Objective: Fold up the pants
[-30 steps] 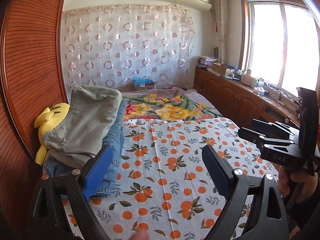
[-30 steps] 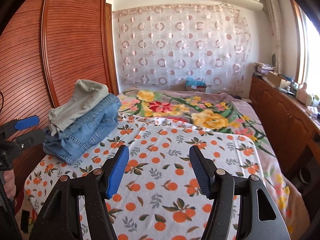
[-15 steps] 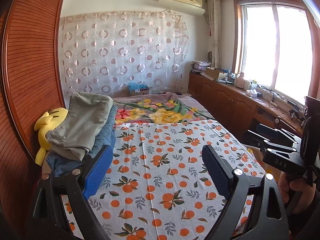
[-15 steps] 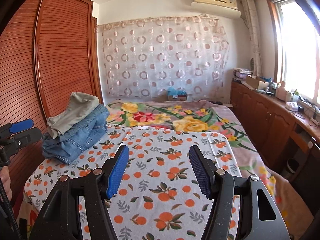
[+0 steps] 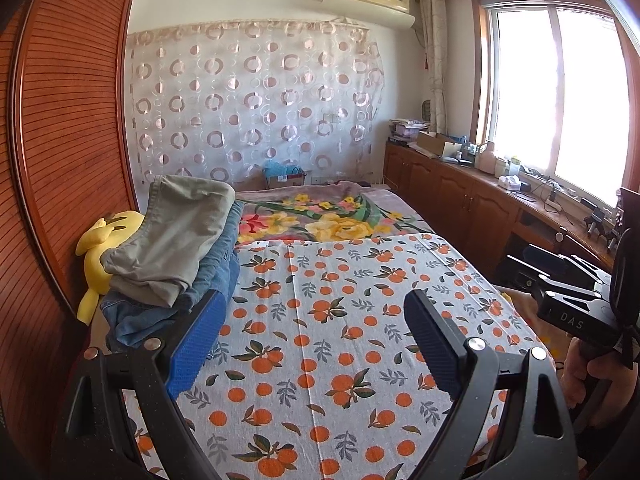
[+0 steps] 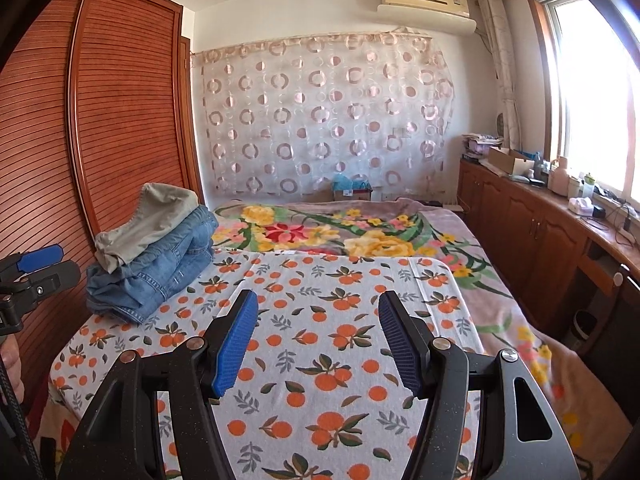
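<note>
so both grippers hung over the orange-print sheet [image 5: 320,320] with nothing in them. left gripper [image 5: 312,328] had its jaws spread wide, blue pads [image 5: 196,344] apart, only sheet visible between them. right gripper [image 6: 318,336] was also released, jaws parted a bit narrower, again just sheet in the gap. neither touched any cloth.

pants were already folded and stacked on the sheet's far left corner, against the slatted wooden wardrobe [image 6: 120,120]. khaki pants [image 6: 152,220] sat on top, blue jeans [image 6: 160,268] underneath, the khaki pair offset toward the wardrobe so the jeans stuck out on the sheet side. in the left wrist view the stack [image 5: 176,248] was just beyond the left gripper's left pad, partly overlapped by it in the picture; contact could not be judged. a yellow plush toy [image 5: 100,248] was wedged between the stack and the wardrobe.

past the sheet's far edge lay a floral blanket [image 6: 340,232], then a circle-pattern curtain [image 6: 320,112] on the back wall. to the sheet's right ran a wooden cabinet counter [image 6: 540,220] under the window [image 5: 560,80], cluttered with small items too small to tell.

a hand [image 5: 592,376] showed at the right edge of the left wrist view, gripping the other tool's handle.
</note>
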Available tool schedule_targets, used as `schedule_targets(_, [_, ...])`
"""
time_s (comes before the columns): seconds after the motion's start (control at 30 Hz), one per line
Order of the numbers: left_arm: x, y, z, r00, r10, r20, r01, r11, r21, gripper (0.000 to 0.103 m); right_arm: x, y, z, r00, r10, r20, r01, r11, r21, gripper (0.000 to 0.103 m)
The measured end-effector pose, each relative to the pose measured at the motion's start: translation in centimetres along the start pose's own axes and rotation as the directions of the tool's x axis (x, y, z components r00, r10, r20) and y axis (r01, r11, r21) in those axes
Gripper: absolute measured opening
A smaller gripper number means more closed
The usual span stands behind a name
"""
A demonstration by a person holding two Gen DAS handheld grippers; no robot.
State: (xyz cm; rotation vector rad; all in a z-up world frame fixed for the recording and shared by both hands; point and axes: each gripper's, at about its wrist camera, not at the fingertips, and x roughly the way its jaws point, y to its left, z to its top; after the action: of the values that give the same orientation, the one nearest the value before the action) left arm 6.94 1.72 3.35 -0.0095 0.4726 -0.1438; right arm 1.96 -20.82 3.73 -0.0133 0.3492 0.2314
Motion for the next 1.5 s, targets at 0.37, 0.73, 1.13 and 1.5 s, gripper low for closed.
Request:
schedule_targets(0.37, [0.0,0.0,-0.2,1.0,0.001,-0.003,-0.001,1.0,0.0,0.091,-0.2,-0.7,-0.3,1.0,0.004,0.007,-0.004,1.0,-0.012,0.065])
schedule_targets(0.73, [0.0,0.0,-0.2,1.0,0.002,-0.002,-0.002,1.0,0.0,0.091,-0.1,-0.8,-0.5,1.0,0.007,0.007,-0.007,1.0,-0.014,0.065])
schedule_targets(1.13, [-0.1,0.0,-0.1,1.0,0.0,0.002,0.0,1.0,0.001,0.091,-0.3,-1.1,-0.6,1.0,0.009,0.011,-0.008,1.0,-0.017,0.065])
schedule_targets(1.5, [-0.1,-0.3,-0.4,1.0,-0.001,0.007,0.001,1.0,0.002,0.091,-0.3,-1.1,-0.6,1.0,0.011,0.012,-0.011,1.0,-0.019,0.065])
